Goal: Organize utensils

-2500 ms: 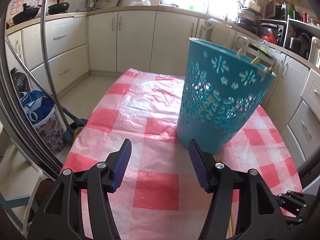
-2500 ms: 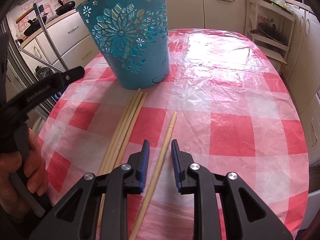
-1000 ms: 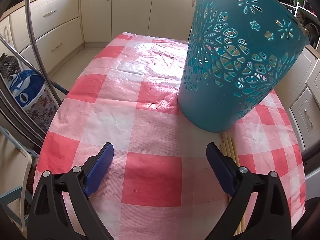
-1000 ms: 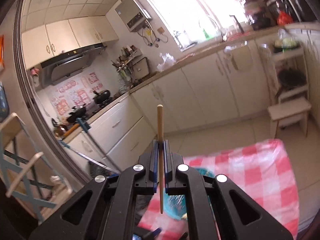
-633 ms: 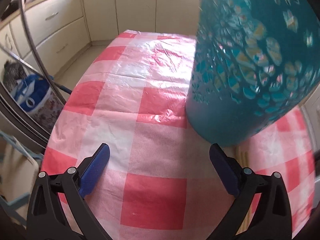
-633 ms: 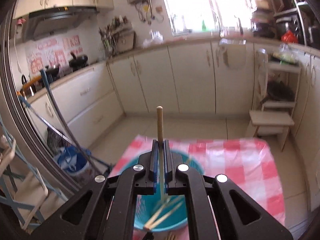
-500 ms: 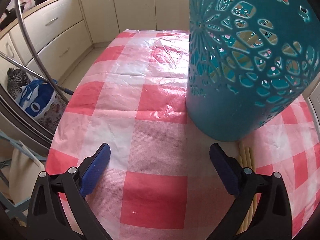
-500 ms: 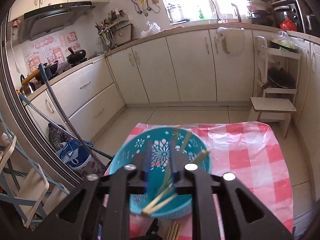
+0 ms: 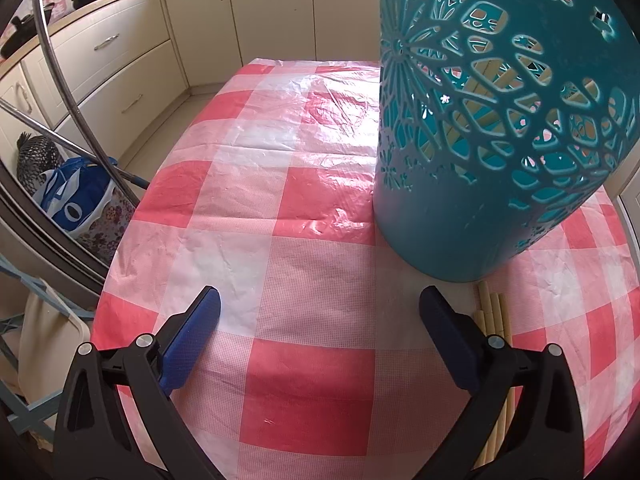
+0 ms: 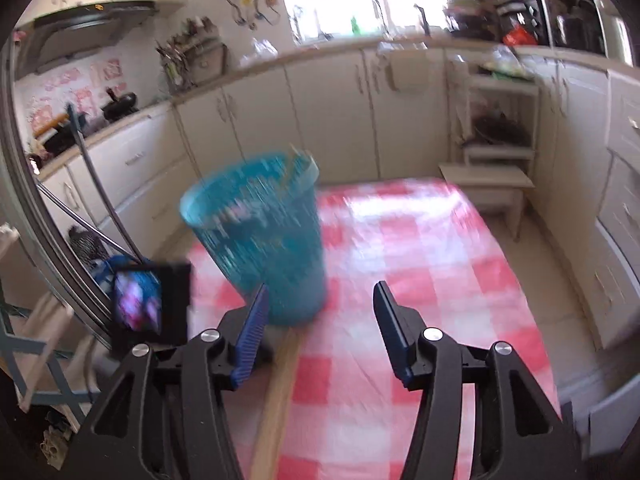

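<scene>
Right gripper (image 10: 320, 328): jaws opening, nothing between them; view blurred. Left gripper (image 9: 320, 312): jaws wide apart, empty, over the checked cloth (image 9: 304, 216). Basket (image 9: 492, 128) upright on the cloth, just ahead-right of the left gripper. Chopsticks inside (image 9: 496, 76) show through its cutouts. More chopsticks (image 9: 494, 312) lie flat at the basket's base, ends apparently touching it, beside the left gripper's right finger.

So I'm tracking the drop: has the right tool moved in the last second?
Yes. The right tool dropped: the teal basket, previously beneath it, now stands ahead at rim level.
</scene>
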### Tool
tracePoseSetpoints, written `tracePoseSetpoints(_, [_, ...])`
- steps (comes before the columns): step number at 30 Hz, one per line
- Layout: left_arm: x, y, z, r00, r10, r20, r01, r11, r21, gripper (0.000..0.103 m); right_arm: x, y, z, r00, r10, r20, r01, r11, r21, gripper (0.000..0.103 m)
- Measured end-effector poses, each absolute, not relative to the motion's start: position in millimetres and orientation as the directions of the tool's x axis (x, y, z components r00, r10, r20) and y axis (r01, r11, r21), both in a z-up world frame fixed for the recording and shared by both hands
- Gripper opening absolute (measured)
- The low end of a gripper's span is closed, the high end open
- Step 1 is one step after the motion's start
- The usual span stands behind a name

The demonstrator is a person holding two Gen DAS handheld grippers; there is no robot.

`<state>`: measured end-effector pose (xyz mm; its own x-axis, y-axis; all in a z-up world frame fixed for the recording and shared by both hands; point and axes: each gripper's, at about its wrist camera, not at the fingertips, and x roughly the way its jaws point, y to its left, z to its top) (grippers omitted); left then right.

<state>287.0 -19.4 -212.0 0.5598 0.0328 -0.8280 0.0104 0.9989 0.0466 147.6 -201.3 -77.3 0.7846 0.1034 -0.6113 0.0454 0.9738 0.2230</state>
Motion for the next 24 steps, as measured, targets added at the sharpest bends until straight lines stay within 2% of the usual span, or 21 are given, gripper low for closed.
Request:
tracePoseSetpoints(6, [287,-20,-212,0.560,0.033,-0.828,0.010,0.999,0.046,0.096,143,-209,-128,0.707,-0.013,-0.707,0.186,0.968,0.168,0.054])
tracePoseSetpoints(13, [287,-20,-212,0.560,0.033,-0.828,0.010,0.999,0.046,0.096,146,-206,-164,0.648,-0.078,-0.758,0.241,0.965,0.106,0.059])
tracePoseSetpoints(24, [288,-20,-212,0.559,0.032,-0.828,0.011,0.999,0.046,0.096,144,-203,-167,0.633,-0.096,-0.768,0.229,0.971,0.067,0.062])
